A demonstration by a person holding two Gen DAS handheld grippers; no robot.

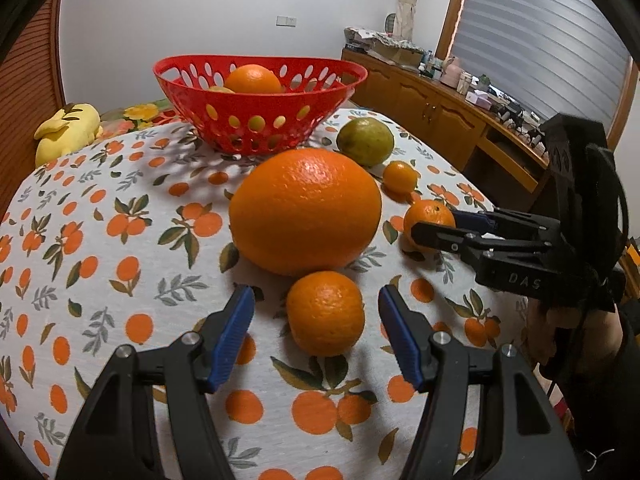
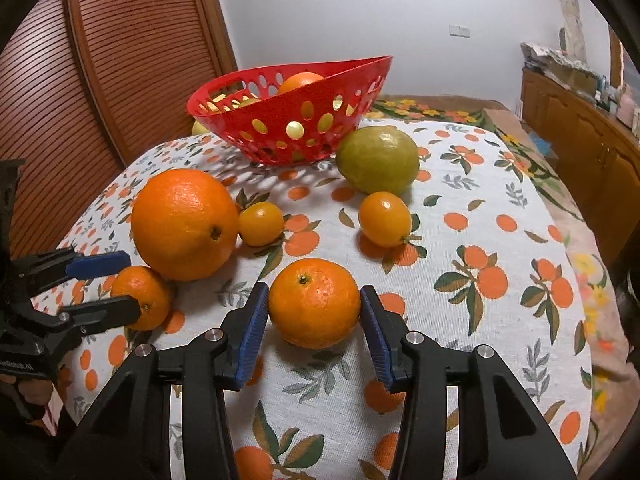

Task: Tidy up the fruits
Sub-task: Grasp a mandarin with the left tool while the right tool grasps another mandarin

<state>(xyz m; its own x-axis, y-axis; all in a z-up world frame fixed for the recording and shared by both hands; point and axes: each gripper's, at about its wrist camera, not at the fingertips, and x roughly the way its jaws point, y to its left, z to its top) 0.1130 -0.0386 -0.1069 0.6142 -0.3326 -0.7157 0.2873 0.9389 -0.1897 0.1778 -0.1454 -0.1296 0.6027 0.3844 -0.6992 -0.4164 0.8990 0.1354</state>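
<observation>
On the counter (image 2: 500, 184) dead ahead, small orange (image 2: 315, 304) pinched in right hand-held gripper (image 2: 314, 290), basket (image 2: 248, 128) farther ahead-left behind big orange (image 2: 184, 224); left hand-held gripper (image 1: 316, 292) spread astride second orange (image 1: 325, 314), not touching.

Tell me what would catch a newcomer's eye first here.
The big orange sits in the middle of the patterned table, with the red basket of fruit behind it. Nearer, the right tool grips a small orange, and the left tool stands open around a second small orange.
</observation>
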